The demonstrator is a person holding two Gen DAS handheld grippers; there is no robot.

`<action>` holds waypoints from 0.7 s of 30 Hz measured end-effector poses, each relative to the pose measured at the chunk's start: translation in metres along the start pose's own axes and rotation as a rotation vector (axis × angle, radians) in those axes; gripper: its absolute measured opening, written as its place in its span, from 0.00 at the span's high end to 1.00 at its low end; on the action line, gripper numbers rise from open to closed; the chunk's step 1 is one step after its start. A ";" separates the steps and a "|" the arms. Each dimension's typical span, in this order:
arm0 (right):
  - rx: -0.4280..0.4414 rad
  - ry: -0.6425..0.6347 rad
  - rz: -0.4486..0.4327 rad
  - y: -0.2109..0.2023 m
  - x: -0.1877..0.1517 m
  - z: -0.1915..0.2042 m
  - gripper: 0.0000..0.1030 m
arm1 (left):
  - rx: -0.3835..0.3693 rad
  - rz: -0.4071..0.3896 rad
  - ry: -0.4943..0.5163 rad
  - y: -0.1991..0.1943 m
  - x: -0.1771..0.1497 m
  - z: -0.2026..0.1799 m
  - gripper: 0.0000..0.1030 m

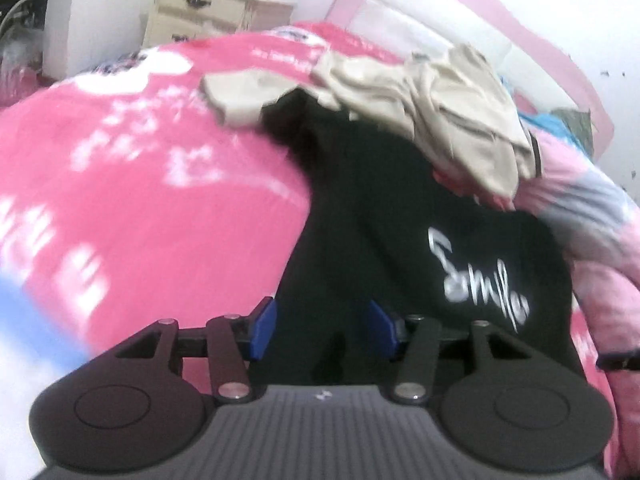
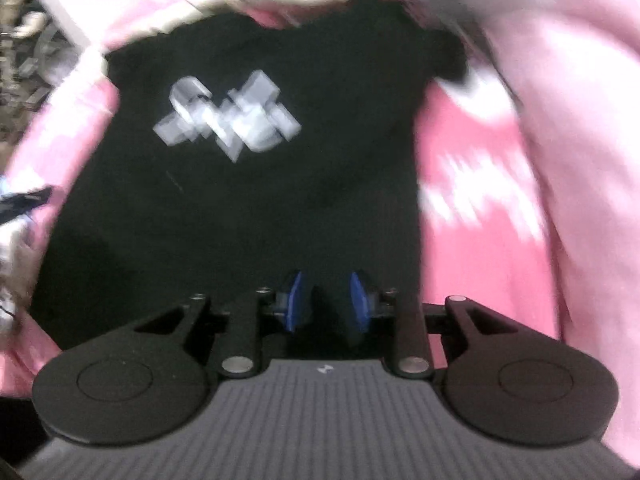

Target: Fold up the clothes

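While both hold off the cloth: the step reads as taking the hem of the shirt to start a fold.
Left hand-held gripper (image 1: pixel 322 330): fingers (image 1: pixel 264 330) apart, nothing between them, poised over the shirt's near edge at its left corner.
Right hand-held gripper (image 2: pixel 326 302): fingers (image 2: pixel 296 300) apart by a narrower gap, empty, over the hem near the right side.
Shirt (image 1: pixel 400 240): black, silver script on the chest, lying fairly flat on the bed (image 1: pixel 140 200), collar end away from the grippers.
Beige garment (image 1: pixel 440 100): crumpled, overlapping the shirt's far end.
Pink garment (image 1: pixel 592 240): bunched just beside the shirt's right edge.
Doing it well: pinch both hem corners evenly, likely both layers, lift level, and keep the fold clear of the beige garment so it isn't dragged along.
Caution: both views are blurred, so exact contact with the cloth cannot be told.
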State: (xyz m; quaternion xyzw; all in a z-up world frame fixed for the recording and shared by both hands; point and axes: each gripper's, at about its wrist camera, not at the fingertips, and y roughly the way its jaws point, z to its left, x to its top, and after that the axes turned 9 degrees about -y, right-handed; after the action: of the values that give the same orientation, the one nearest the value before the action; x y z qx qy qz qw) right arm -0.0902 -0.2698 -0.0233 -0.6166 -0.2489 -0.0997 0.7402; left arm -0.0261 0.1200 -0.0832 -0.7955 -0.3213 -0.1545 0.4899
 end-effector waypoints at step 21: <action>0.086 -0.666 -0.219 0.234 0.279 0.216 0.91 | 0.046 -0.120 0.029 0.054 0.000 -0.004 0.51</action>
State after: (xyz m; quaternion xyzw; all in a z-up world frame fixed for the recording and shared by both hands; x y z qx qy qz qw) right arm 0.2021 0.0337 -0.0627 -0.5533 -0.5451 0.0387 0.6286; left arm 0.0102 0.0997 -0.1184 -0.7610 -0.3648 -0.1877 0.5026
